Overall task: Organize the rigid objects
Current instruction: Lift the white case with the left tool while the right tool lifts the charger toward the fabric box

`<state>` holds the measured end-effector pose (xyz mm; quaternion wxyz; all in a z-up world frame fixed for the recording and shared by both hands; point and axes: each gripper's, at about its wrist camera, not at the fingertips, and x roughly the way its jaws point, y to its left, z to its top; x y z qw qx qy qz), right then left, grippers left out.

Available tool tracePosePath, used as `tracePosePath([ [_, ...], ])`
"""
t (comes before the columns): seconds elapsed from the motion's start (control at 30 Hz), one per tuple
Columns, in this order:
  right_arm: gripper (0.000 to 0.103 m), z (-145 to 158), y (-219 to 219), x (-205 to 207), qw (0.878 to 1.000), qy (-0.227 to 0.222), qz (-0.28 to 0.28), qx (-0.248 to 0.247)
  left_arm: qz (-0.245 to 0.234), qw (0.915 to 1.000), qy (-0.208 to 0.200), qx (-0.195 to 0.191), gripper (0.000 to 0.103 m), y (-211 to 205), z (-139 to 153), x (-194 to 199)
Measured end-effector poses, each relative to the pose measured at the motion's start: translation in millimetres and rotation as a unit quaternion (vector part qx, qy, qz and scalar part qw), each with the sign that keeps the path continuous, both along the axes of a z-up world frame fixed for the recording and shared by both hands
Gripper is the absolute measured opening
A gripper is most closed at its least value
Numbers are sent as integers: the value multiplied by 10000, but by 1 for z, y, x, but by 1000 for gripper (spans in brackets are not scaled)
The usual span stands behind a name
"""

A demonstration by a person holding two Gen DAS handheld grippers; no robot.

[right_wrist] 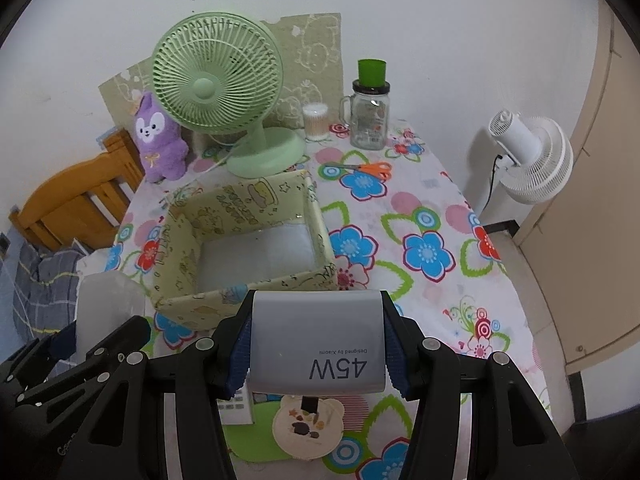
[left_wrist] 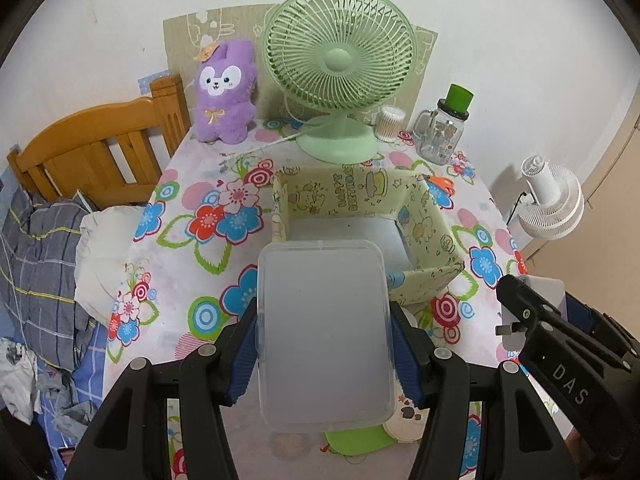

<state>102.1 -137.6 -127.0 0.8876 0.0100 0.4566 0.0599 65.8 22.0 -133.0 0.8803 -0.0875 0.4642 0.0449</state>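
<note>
Storage box [right_wrist: 244, 240], yellow-green with cartoon prints, sat open-topped in the middle of the floral worktop [right_wrist: 432, 216], in front of the green fan [right_wrist: 216, 88]. Left gripper [left_wrist: 324, 354] was clamped on a frosted plastic container [left_wrist: 324, 332], held just short of the box's near wall. Right gripper [right_wrist: 316, 354] squeezed a grey charger [right_wrist: 316, 344] marked 45W, held above a round bear-print coaster [right_wrist: 308, 428]. Orange-handled scissors [right_wrist: 360, 169] lay beyond the box.

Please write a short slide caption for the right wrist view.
Right claw holds a grey 45W charger above the floral tablecloth, near an empty yellow storage box.
</note>
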Motion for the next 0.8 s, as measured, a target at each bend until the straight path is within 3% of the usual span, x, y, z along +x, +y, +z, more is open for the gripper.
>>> tracePosePath([
  [0.37, 58, 21, 5, 2, 9999, -95, 97, 65, -41, 9998, -185, 24, 61, -4, 22, 5],
  [0.8, 58, 28, 11, 22, 9996, -163, 222, 76, 55, 9997, -215, 85, 61, 0, 28, 23],
])
